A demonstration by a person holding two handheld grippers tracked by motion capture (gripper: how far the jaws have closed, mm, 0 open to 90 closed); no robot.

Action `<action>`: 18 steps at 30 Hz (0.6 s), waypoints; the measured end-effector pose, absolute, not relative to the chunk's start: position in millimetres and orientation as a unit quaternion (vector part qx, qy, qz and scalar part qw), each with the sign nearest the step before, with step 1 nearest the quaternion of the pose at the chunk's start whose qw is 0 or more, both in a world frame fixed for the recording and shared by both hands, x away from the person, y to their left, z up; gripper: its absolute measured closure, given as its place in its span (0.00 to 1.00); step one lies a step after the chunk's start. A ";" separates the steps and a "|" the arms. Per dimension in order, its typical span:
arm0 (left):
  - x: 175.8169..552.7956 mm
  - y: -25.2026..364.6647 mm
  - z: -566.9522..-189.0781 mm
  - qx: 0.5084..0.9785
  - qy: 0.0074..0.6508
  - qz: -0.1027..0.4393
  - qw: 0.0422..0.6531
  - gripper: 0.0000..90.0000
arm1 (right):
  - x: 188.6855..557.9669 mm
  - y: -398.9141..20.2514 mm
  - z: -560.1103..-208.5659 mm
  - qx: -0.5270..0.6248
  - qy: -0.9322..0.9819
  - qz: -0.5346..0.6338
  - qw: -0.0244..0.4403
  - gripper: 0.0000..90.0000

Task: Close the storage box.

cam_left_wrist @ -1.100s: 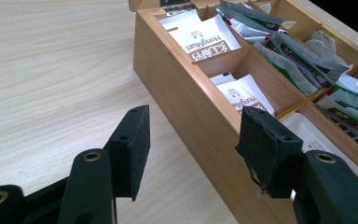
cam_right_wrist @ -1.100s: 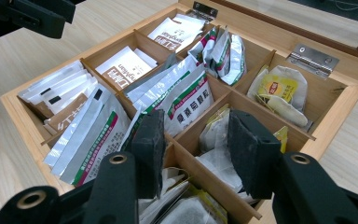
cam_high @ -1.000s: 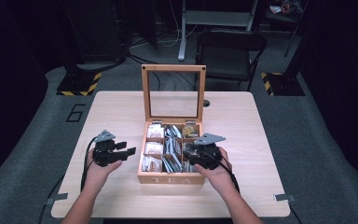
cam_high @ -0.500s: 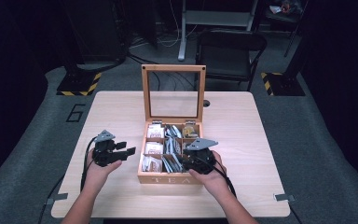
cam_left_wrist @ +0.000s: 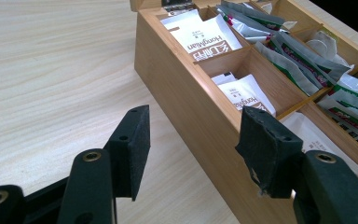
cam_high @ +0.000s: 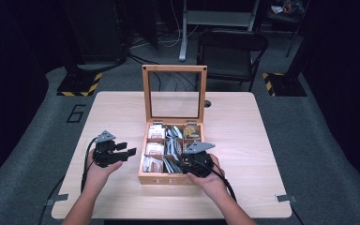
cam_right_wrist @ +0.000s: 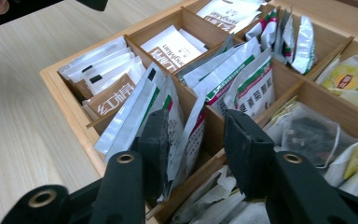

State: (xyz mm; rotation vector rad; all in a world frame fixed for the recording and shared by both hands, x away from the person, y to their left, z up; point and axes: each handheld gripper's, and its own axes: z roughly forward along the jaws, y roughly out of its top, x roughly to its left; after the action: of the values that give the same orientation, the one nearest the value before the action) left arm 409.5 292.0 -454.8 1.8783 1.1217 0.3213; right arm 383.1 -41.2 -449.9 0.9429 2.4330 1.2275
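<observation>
**Open tea box, both grippers at its near edge**

Wooden tea box sits at table centre, glazed lid propped upright at its 12 o'clock side. Table is pale wood-grain laminate, bare around the box. Black chair stands beyond the table at 1 o'clock; a floor marking "6" lies at 10 o'clock.

Box interior: thin wooden dividers making a grid of compartments. White paper sachets fill the left column; glossy silver foil packets with green and red print stand on edge in the middle column; a yellow sachet and translucent mesh bags lie in the right column.

Left gripper at the box's 9 o'clock, released, jaws spread wide, nothing between; the box wall is just ahead of it.

Right gripper at the box's 5 o'clock, jaws parted astride the upright foil packets in the near middle compartment; the left pad touches them, not clenched.
</observation>
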 end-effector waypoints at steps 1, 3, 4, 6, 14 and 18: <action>409.4 292.0 -454.8 0.759 0.453 0.130 0.449 0.49 | 382.9 -40.5 -450.4 0.322 0.838 0.421 0.127 0.70; 409.5 292.3 -454.9 0.758 0.454 0.131 0.449 0.49 | 381.8 -37.4 -452.4 0.316 0.842 0.418 0.128 0.73; 409.6 292.4 -455.0 0.758 0.454 0.131 0.449 0.48 | 382.0 -36.6 -452.9 0.311 0.844 0.417 0.129 0.74; 409.6 292.5 -455.0 0.758 0.454 0.130 0.449 0.48 | 381.9 -35.6 -453.6 0.310 0.845 0.416 0.129 0.75; 409.6 291.9 -455.7 0.756 0.455 0.133 0.451 0.48 | 382.3 -27.0 -459.9 0.302 0.852 0.407 0.131 0.80; 409.7 292.2 -455.8 0.756 0.455 0.133 0.451 0.49 | 382.8 -23.1 -462.7 0.301 0.855 0.400 0.133 0.82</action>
State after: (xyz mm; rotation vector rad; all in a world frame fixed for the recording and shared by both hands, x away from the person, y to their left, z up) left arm 409.7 292.2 -455.8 1.8692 1.1256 0.3280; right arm 382.8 -23.1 -462.7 0.8728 2.4805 1.1614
